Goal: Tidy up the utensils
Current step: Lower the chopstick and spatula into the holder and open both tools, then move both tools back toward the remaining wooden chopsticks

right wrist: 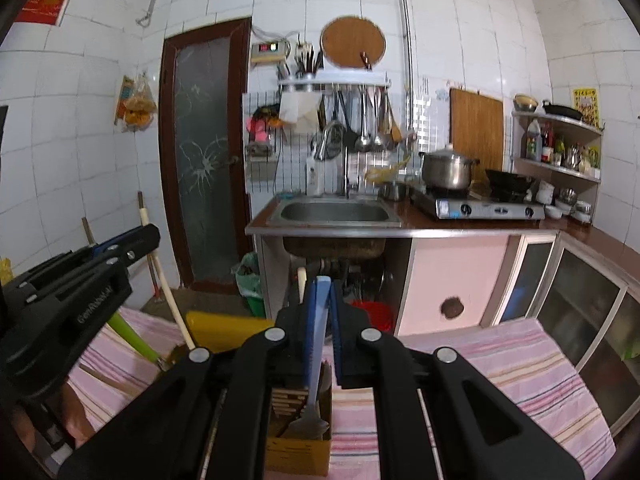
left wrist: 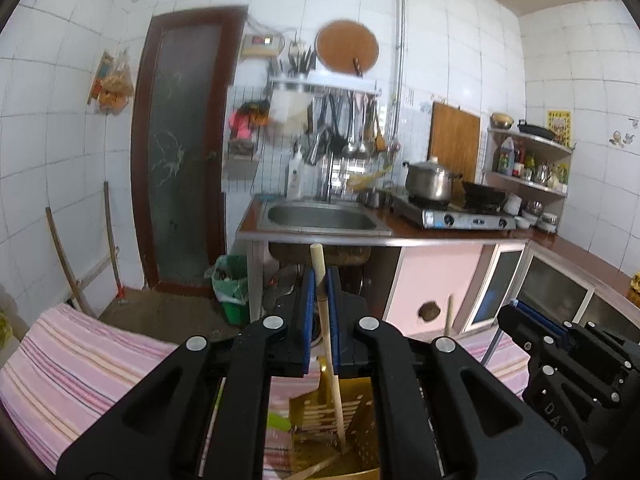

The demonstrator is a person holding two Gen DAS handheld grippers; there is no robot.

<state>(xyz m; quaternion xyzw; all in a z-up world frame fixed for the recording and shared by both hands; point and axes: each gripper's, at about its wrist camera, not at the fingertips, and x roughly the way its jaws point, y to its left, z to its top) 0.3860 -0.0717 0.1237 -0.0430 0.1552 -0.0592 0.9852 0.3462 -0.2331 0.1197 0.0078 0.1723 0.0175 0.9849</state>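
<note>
My left gripper [left wrist: 320,280] is shut on a pale wooden stick [left wrist: 325,320] that leans a little; its lower end reaches down into a golden slotted holder [left wrist: 360,412]. In the right wrist view my right gripper [right wrist: 322,284] is shut on a blue-handled fork [right wrist: 314,344]. The fork's tines hang down inside a brown box holder [right wrist: 298,454] with wooden slats. The left gripper [right wrist: 132,242] also shows at the left of that view with the stick [right wrist: 172,304] running down towards a yellow holder [right wrist: 224,330]. A green-handled utensil [right wrist: 128,336] lies beside it.
Both holders stand on a table under a pink striped cloth [right wrist: 500,364]. Beyond it are a steel sink [right wrist: 334,214], a gas stove [right wrist: 488,208] with a pot, hanging ladles, pink cabinets and a dark door. The right gripper [left wrist: 520,312] is close on the left one's right.
</note>
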